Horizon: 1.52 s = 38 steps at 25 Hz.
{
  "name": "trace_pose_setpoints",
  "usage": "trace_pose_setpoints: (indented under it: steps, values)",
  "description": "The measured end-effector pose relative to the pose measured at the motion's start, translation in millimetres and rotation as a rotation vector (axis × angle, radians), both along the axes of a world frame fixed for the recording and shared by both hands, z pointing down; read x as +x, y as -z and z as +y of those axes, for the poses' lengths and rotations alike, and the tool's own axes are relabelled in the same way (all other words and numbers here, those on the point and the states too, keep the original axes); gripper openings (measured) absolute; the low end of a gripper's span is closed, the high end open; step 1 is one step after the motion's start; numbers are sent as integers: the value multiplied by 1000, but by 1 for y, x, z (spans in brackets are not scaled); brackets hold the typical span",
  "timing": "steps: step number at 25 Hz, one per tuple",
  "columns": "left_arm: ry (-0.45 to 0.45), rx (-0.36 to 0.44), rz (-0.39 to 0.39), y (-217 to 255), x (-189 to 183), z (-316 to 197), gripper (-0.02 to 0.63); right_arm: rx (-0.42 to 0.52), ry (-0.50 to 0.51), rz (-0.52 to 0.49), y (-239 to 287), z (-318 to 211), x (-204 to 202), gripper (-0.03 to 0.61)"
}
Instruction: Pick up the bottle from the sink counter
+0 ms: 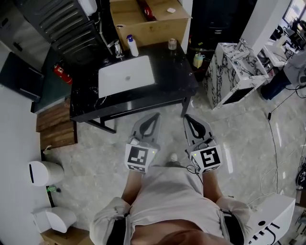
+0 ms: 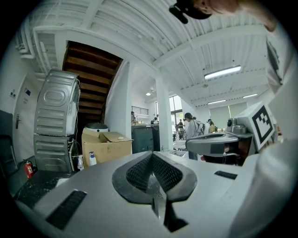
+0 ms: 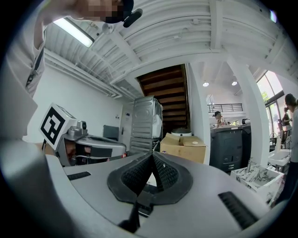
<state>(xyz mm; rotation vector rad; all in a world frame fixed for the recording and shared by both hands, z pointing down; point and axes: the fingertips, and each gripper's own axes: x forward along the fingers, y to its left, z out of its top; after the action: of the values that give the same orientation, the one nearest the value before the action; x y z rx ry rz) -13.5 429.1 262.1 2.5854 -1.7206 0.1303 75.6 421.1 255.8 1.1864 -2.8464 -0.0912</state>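
Left gripper (image 1: 154,116), clenched empty like the right gripper (image 1: 188,117), is nearer the upright bottle (image 1: 132,46), far-left across the sink counter (image 1: 173,72).

Cardboard box (image 1: 153,31) and fire extinguisher (image 1: 62,73) stand well apart.

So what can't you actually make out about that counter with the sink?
The bottle: label too small to read, head view and left gripper view alike.
The red thing in the cardboard box: cut off by the head view's top edge.
The small round object on the counter: too small to identify, head view.
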Motion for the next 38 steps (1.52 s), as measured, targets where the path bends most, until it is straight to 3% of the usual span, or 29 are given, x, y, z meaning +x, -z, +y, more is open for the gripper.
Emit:
trace_pose_setpoints:
  steps: [23, 38]
  values:
    - [14, -30, -3, -14, 12, -63, 2, -42, -5, -7, -13, -65, 17, -3]
    - [-29, -17, 27, -15, -23, -137, 2, -43, -48, 10, -15, -135, -20, -3]
